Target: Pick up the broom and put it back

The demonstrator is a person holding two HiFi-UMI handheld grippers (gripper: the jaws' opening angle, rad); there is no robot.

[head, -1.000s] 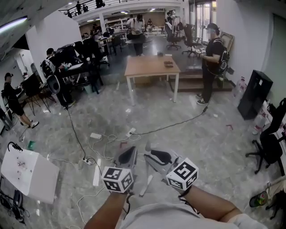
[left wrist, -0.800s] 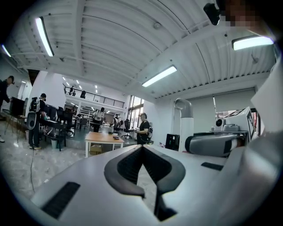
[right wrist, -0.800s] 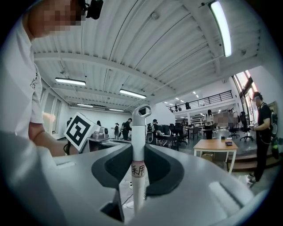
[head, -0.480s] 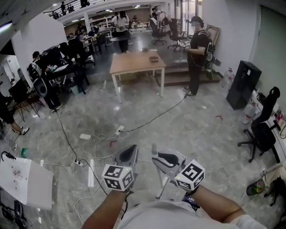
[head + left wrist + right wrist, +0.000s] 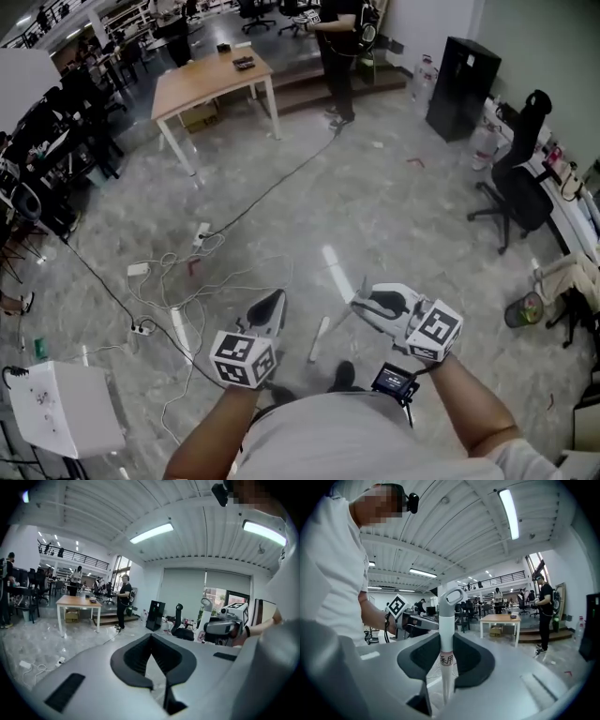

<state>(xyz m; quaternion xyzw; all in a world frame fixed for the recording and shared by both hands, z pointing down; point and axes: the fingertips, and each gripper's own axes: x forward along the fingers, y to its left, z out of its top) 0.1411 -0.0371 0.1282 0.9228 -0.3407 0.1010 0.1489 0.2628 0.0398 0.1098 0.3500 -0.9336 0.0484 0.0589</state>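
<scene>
The broom shows only as its white handle point(image 5: 333, 265), which slants across the floor in the head view. My right gripper point(image 5: 361, 302) is shut on it. In the right gripper view the handle point(image 5: 446, 637) stands upright between the dark pads point(image 5: 471, 660), with a grey loop at its top and a small label at the grip. The brush end is out of sight. My left gripper point(image 5: 272, 302) is beside it on the left; in the left gripper view its pads point(image 5: 136, 660) meet with nothing between them.
Cables and power strips point(image 5: 178, 281) sprawl over the marble floor ahead on the left. A white box point(image 5: 61, 408) sits at bottom left. Farther off are a wooden table point(image 5: 202, 80), a standing person point(image 5: 342, 37), a black cabinet point(image 5: 464, 75) and an office chair point(image 5: 516, 178).
The view has tipped down toward the floor and swung right. Both grippers have come lower and the right one has moved rightward, still gripping the handle.
</scene>
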